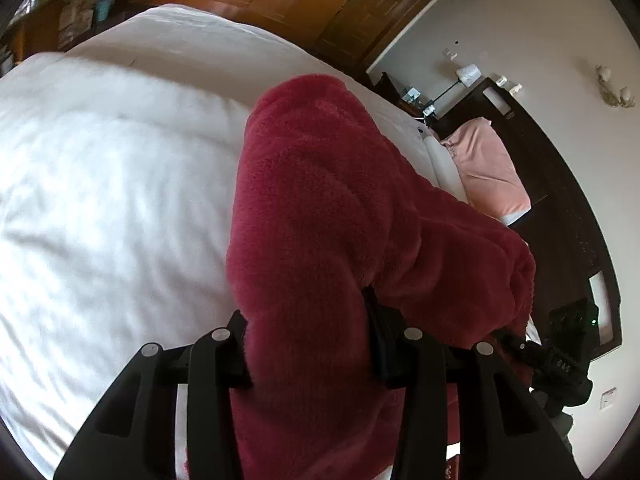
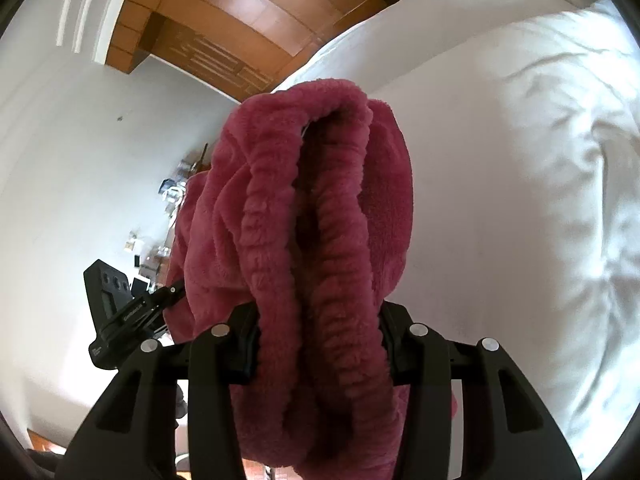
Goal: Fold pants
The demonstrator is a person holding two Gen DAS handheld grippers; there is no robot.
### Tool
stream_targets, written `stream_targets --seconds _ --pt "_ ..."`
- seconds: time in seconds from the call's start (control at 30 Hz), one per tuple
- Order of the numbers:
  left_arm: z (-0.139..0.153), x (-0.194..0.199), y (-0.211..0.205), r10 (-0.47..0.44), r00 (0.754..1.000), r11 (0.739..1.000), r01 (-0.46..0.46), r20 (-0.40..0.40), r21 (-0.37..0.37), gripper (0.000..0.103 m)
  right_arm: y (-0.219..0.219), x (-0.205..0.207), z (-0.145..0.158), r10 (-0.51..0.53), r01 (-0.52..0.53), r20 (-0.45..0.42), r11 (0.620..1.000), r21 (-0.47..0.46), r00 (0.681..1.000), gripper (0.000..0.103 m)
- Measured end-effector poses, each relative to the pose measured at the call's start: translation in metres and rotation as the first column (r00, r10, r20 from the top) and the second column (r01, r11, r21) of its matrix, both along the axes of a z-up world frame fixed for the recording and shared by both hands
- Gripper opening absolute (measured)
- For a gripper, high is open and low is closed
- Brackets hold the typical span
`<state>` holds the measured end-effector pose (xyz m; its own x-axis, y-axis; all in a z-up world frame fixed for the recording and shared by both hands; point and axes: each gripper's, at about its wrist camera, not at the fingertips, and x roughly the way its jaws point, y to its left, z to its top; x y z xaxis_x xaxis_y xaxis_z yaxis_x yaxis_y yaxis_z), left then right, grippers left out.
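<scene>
Left wrist view: left gripper (image 1: 310,344) clamped on a thick bunch of the fuzzy red pants (image 1: 320,208), fabric lifted off the white bed (image 1: 100,184) and draping toward the right gripper (image 1: 560,356) at the lower right edge, with a pink pillow (image 1: 490,164) by the dark headboard (image 1: 560,200) beyond. Right wrist view: right gripper (image 2: 318,346) clenched on the ribbed elastic waistband (image 2: 276,216) of the same pants (image 2: 384,208), held up in front of the white bed (image 2: 520,160), left gripper (image 2: 132,312) poking in at lower left with red cloth running to it, wooden wardrobe (image 2: 224,12) up top.
</scene>
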<state>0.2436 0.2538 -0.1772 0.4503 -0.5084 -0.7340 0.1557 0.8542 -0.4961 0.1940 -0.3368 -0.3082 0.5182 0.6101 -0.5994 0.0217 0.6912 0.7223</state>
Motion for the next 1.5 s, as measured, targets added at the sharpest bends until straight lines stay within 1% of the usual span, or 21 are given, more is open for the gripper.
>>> stream_targets --seconds 0.17,0.27,0.33,0.47,0.57,0.6,0.67,0.73,0.83,0.93,1.1,1.13,1.2,1.33,1.5 --pt "-0.012 0.059 -0.019 -0.018 1.0 1.0 0.019 -0.013 0.024 0.042 0.0 0.053 -0.02 -0.031 0.03 -0.032 0.999 -0.022 0.999 0.046" --pt "-0.026 0.094 -0.027 -0.024 0.999 0.999 0.025 -0.036 0.033 0.042 0.005 0.083 -0.033 -0.041 0.039 -0.056 0.999 -0.036 0.998 0.046" --pt "-0.038 0.118 -0.03 -0.03 0.998 0.999 0.032 -0.048 0.039 0.042 0.001 0.099 -0.041 -0.044 0.041 -0.07 0.998 -0.047 0.997 0.046" --pt "-0.058 0.15 -0.036 -0.043 0.997 0.997 0.046 -0.063 0.059 0.042 0.002 0.131 -0.061 -0.046 0.038 -0.093 0.996 -0.08 0.995 0.046" --pt "-0.077 0.171 -0.043 -0.053 0.995 0.994 0.061 -0.085 0.089 0.042 0.007 0.149 -0.078 -0.048 0.035 -0.12 0.994 -0.104 0.992 0.046" --pt "-0.083 0.175 -0.044 -0.057 0.994 0.993 0.066 -0.093 0.1 0.043 0.011 0.155 -0.083 -0.05 0.036 -0.129 0.993 -0.109 0.99 0.046" --pt "-0.097 0.182 -0.045 -0.062 0.992 0.989 0.075 -0.107 0.128 0.044 0.01 0.163 -0.1 -0.061 0.041 -0.159 0.991 -0.124 0.985 0.046" --pt "-0.101 0.188 -0.049 -0.065 0.993 0.988 0.078 -0.101 0.135 0.047 0.013 0.169 -0.11 -0.074 0.049 -0.183 0.989 -0.142 0.98 0.046" --pt "-0.103 0.191 -0.05 -0.07 0.993 0.987 0.083 -0.098 0.135 0.056 0.014 0.173 -0.121 -0.098 0.069 -0.201 0.987 -0.148 0.975 0.05" --pt "-0.105 0.188 -0.049 -0.077 0.993 0.981 0.092 -0.094 0.169 0.063 0.011 0.175 -0.126 -0.112 0.075 -0.209 0.981 -0.176 0.971 0.054" --pt "-0.099 0.185 -0.056 -0.088 0.994 0.966 0.103 -0.07 0.239 0.066 0.03 0.183 -0.117 -0.121 0.072 -0.202 0.969 -0.236 0.972 0.055" --pt "-0.098 0.184 -0.058 -0.092 0.994 0.961 0.106 -0.066 0.254 0.066 0.034 0.196 -0.112 -0.125 0.073 -0.202 0.966 -0.247 0.971 0.055" --pt "-0.096 0.183 -0.062 -0.102 0.993 0.952 0.113 -0.056 0.285 0.066 0.046 0.2 -0.109 -0.132 0.075 -0.201 0.96 -0.269 0.97 0.055" --pt "-0.094 0.18 -0.069 -0.115 0.992 0.938 0.124 -0.046 0.324 0.067 0.045 0.209 -0.107 -0.154 0.087 -0.2 0.947 -0.31 0.968 0.056" --pt "-0.09 0.172 -0.071 -0.109 0.993 0.924 0.115 -0.036 0.364 0.068 0.045 0.205 -0.099 -0.193 0.129 -0.181 0.94 -0.316 0.964 0.057"
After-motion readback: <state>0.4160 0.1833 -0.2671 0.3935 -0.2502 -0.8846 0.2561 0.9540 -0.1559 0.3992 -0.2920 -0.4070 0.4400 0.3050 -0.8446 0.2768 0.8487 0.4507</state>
